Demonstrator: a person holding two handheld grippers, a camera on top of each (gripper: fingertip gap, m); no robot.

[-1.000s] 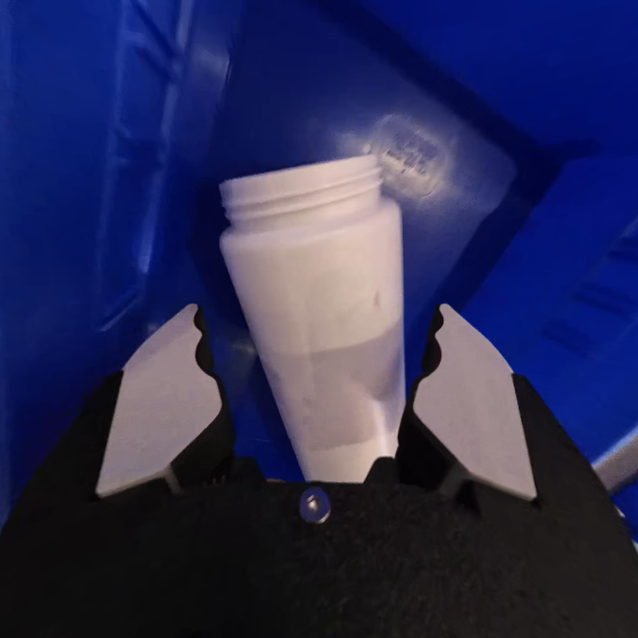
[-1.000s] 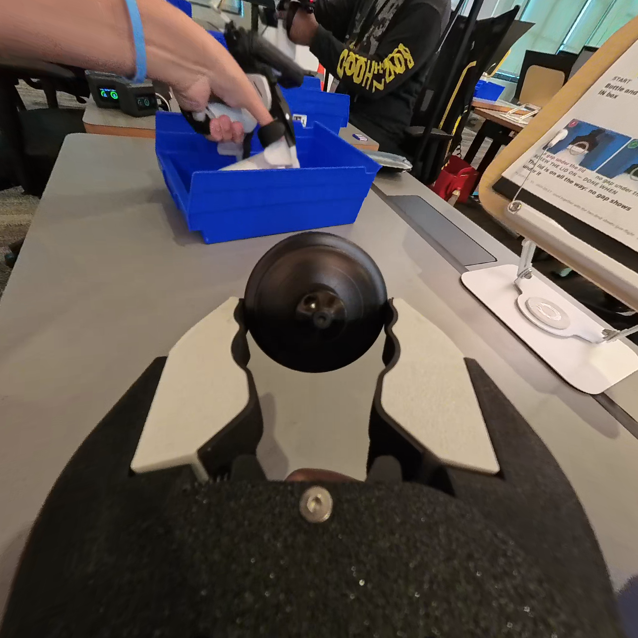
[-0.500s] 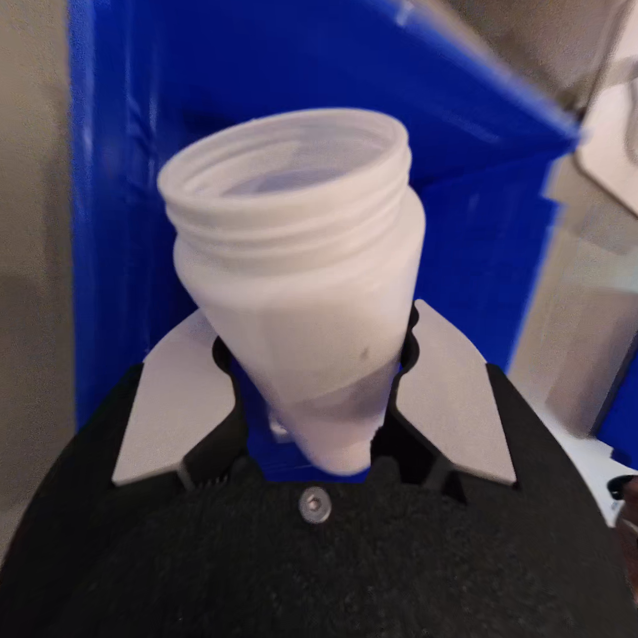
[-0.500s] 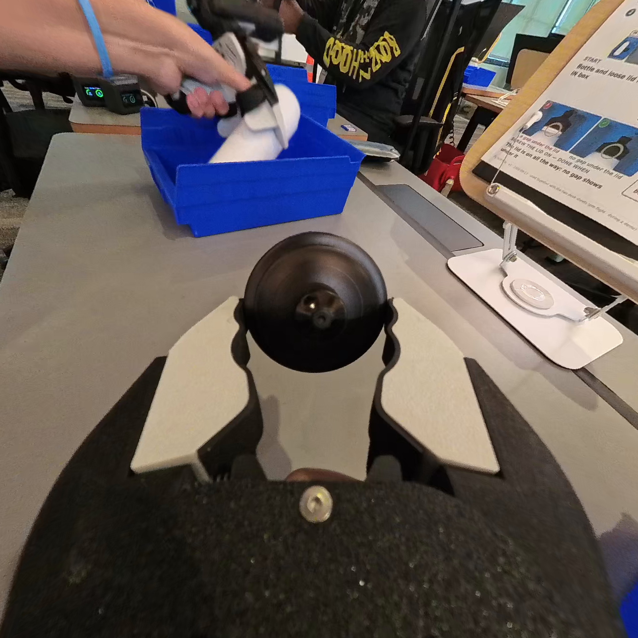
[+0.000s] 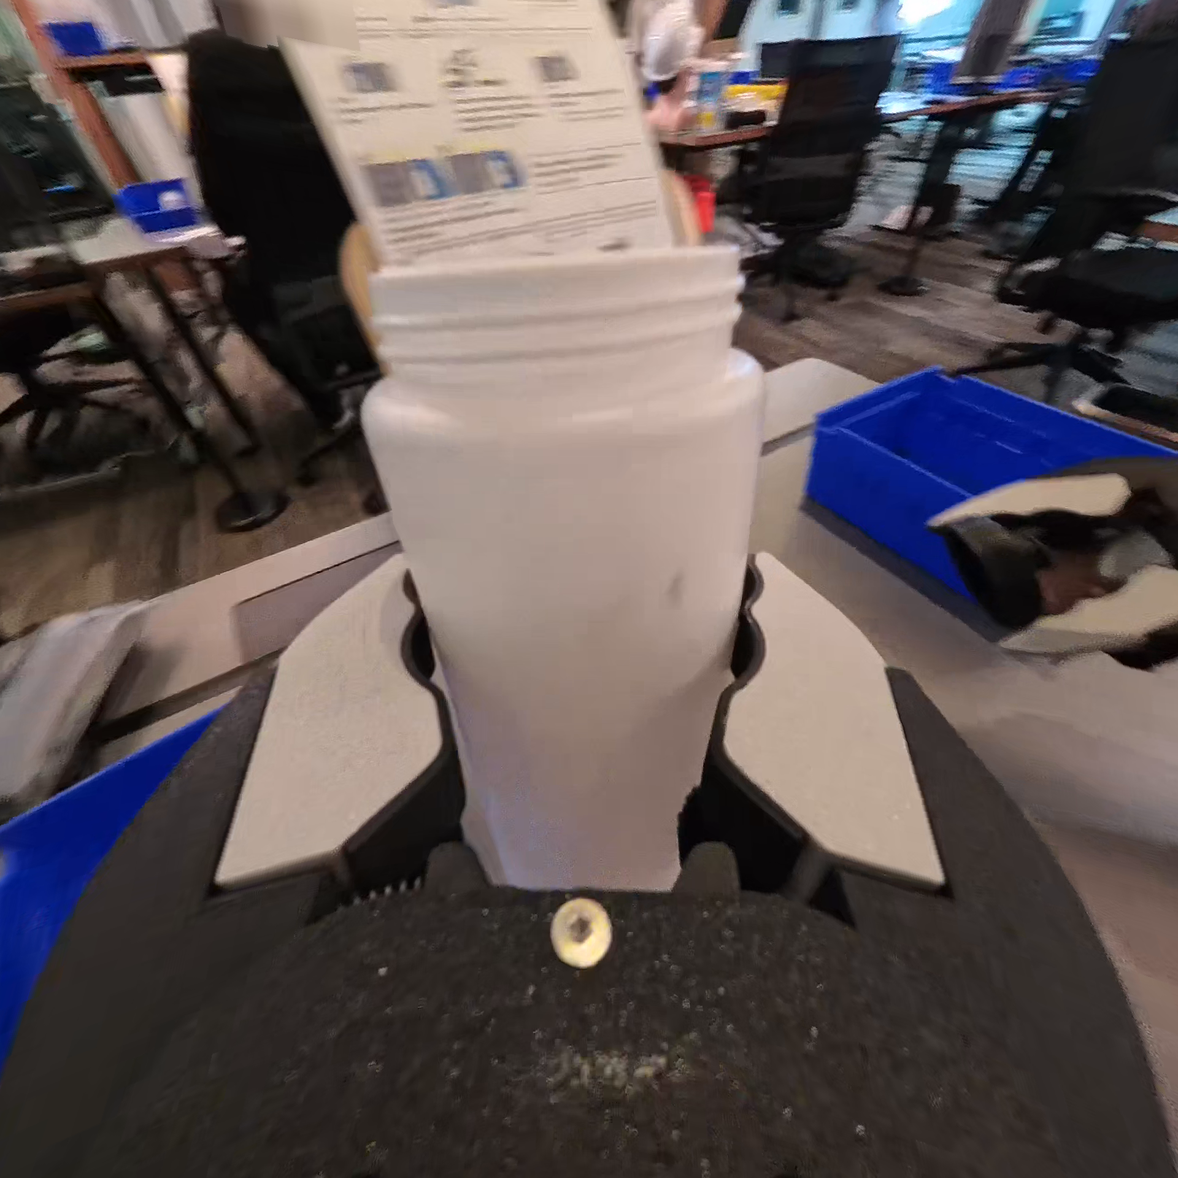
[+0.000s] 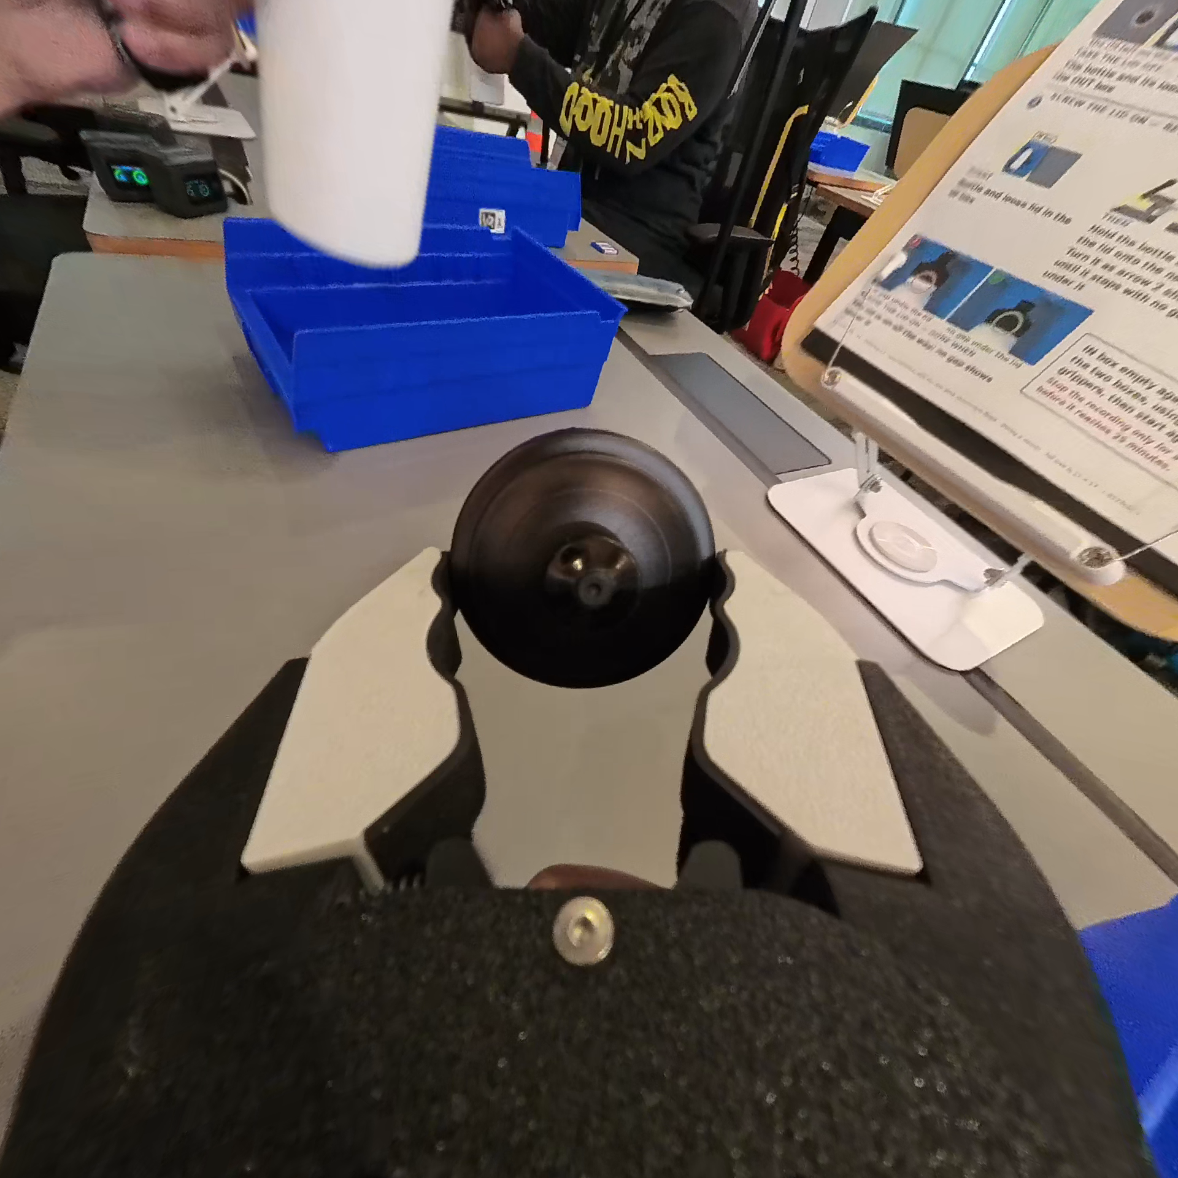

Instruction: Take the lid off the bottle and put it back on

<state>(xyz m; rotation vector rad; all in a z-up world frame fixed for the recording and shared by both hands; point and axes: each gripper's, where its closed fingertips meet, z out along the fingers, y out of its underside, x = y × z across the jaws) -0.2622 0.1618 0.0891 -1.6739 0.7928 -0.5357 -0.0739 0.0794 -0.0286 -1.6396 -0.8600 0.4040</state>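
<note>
My left gripper [image 5: 577, 612] is shut on a white plastic bottle [image 5: 567, 523] with no lid; its threaded neck points away from me and both pads press on its body. The bottle also shows in the right wrist view [image 6: 350, 127], held in the air above the blue bin [image 6: 421, 344]. My right gripper [image 6: 580, 586] is shut on the black round lid [image 6: 580, 567], gripped at its rim above the grey table [image 6: 159, 542]. The right gripper also shows at the right edge of the left wrist view [image 5: 1071, 567].
An instruction sheet on a wooden stand [image 6: 1020, 287] with a white base [image 6: 905, 567] stands at the right. A second blue bin [image 5: 943, 459] lies on the table. A seated person [image 6: 637, 115], chairs and other desks are behind.
My left gripper closed on the bottle inside the blue bin, lifted it out and swung it up into the air. My right gripper kept the lid and stayed nearly still.
</note>
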